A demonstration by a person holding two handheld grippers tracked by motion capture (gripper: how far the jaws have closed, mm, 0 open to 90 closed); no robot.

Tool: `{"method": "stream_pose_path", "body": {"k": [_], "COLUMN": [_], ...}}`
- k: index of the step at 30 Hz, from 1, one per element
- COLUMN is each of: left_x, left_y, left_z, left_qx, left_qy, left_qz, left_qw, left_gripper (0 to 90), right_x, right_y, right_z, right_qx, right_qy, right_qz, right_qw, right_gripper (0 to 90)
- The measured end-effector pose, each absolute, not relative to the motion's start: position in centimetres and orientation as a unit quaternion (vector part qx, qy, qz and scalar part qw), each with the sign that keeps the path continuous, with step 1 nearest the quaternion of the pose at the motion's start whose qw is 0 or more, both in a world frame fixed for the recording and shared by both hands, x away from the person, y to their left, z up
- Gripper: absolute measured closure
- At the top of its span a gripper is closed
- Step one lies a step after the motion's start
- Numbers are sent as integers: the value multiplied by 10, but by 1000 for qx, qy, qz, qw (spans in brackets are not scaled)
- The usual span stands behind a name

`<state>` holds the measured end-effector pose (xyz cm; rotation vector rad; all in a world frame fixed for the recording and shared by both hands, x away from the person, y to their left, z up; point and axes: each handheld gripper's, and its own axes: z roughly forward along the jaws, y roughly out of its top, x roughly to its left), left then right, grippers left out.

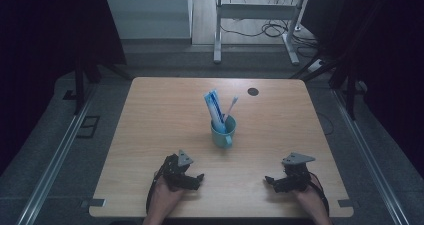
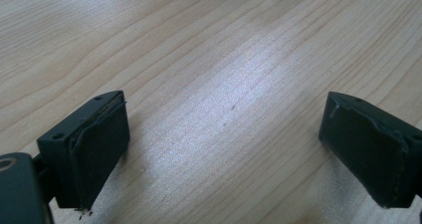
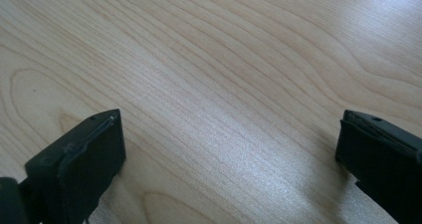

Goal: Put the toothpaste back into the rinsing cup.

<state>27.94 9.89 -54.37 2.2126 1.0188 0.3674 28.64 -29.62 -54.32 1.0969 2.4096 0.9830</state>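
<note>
High view: left gripper (image 1: 196, 178) sits near the table's (image 1: 150, 135) near edge, held in a hand (image 1: 162, 197) cut off at the bottom of the frame. Jaws point right and slightly forward; small and dark here, gap hard to judge. Mug (image 1: 223, 131) stands ahead and to the right of these jaws, well apart, teal, handle turned toward the near edge. In it, a blue-and-white tube (image 1: 214, 107) and a toothbrush (image 1: 231, 106), both leaning; their lower ends hidden inside the mug. Print on the tube too small to read. Right gripper (image 1: 271, 181) near the same edge, jaws pointing left toward the other gripper; mug ahead and left of them, well apart. Dark round spot (image 1: 253, 91) on the far part of the table, beyond the mug; cannot tell what it is.

Left gripper view: jaws spread wide, bare wood between them, nothing held. Right jaw cut off by the frame edge.

Right gripper view: jaws likewise wide apart over bare wood, nothing between; right jaw partly cut off.
</note>
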Motion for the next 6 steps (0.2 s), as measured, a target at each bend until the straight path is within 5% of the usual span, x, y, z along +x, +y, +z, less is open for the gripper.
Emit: {"method": "stream_pose_path", "body": {"k": [6], "left_x": [279], "left_y": [99], "left_z": [-544], "left_qx": [847], "left_qy": [390], "left_qz": [141], "left_qw": [333], "left_gripper": [58], "right_x": [285], "right_y": [-296], "right_z": [-543], "right_qx": [388], "right_qy": [841], "right_qz": [343], "right_qw": [160], "right_gripper": [0]}}
